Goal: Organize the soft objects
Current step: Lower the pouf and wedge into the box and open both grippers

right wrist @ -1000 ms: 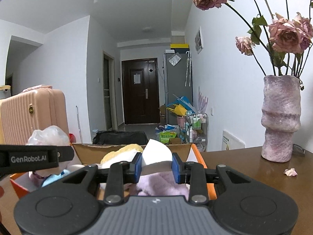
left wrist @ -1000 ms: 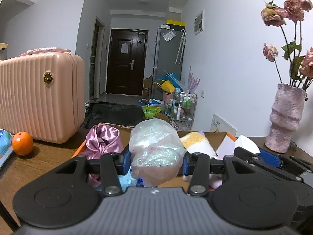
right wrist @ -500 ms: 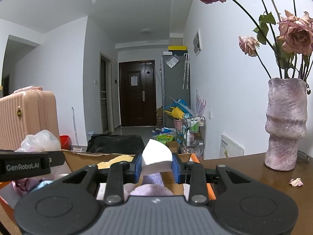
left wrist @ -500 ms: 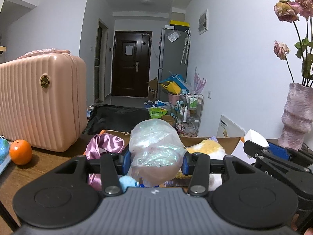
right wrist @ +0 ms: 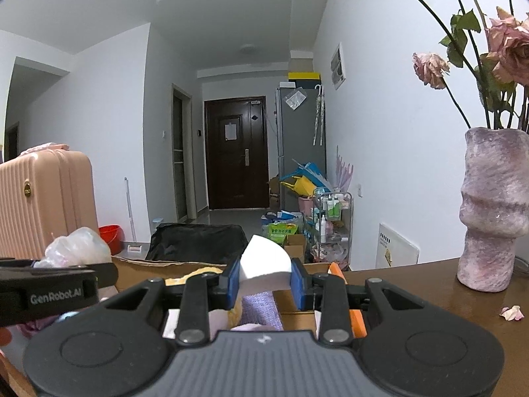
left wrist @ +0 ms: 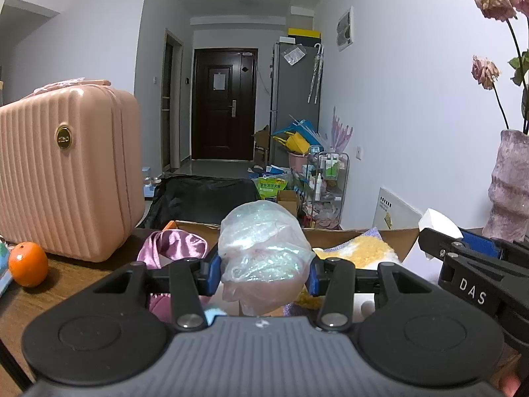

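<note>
Above the cardboard box (left wrist: 390,231), left fingers (left wrist: 211,273) clamp an upright plastic-wrapped bundle (left wrist: 264,258), right fingers (right wrist: 231,283) a white sponge (right wrist: 264,266).

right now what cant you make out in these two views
- Box floor: both views, hidden by the tongs' bodies and the soft things.
- Bag bottom: left view, behind the left tongs.
- Vase: left view, cut off by the right edge.
- Sponge underside: right view, behind the right tongs.

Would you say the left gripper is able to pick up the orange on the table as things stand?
Probably not yet: the left gripper is shut on a crinkly plastic bag, so it is occupied. The orange itself lies uncovered on the table, off to its left.
</note>
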`<state>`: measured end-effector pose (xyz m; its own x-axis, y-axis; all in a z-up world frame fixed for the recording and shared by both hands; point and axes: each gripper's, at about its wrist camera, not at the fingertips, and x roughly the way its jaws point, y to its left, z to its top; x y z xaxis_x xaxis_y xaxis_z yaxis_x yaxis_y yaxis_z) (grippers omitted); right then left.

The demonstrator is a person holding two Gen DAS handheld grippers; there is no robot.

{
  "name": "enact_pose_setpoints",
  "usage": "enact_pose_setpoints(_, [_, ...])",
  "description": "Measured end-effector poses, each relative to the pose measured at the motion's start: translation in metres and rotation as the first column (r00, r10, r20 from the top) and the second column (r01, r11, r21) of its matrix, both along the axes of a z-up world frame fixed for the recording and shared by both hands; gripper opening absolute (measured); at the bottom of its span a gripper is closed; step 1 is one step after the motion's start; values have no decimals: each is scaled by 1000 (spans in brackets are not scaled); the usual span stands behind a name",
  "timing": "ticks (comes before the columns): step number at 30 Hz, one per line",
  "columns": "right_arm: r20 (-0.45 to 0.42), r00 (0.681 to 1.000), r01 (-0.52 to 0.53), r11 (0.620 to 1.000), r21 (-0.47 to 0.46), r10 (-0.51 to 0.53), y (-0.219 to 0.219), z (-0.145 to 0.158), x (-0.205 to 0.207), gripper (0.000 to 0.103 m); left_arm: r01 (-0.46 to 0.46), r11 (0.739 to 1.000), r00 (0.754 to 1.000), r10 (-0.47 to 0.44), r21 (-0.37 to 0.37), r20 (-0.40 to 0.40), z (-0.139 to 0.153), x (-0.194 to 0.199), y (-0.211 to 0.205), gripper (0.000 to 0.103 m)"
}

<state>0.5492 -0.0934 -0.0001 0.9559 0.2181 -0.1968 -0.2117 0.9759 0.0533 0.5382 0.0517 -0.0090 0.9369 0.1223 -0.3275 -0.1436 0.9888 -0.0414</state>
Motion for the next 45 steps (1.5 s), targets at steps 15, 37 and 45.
enact_pose_setpoints(15, [-35, 999, 12, 1000, 18, -12, -5, -4, 7, 41, -2, 1000, 1000, 2, 2, -15, -6, 10, -1, 73])
enact_pose_setpoints(37, [16, 998, 60, 997, 45, -60, -10, -1, -4, 103, -135, 991, 990, 135, -8, 45, 2, -1, 10, 103])
enact_pose_setpoints(45, [21, 999, 49, 998, 47, -50, -11, -2, -10, 103, -145, 989, 988, 145, -9, 53, 1, -4, 10, 103])
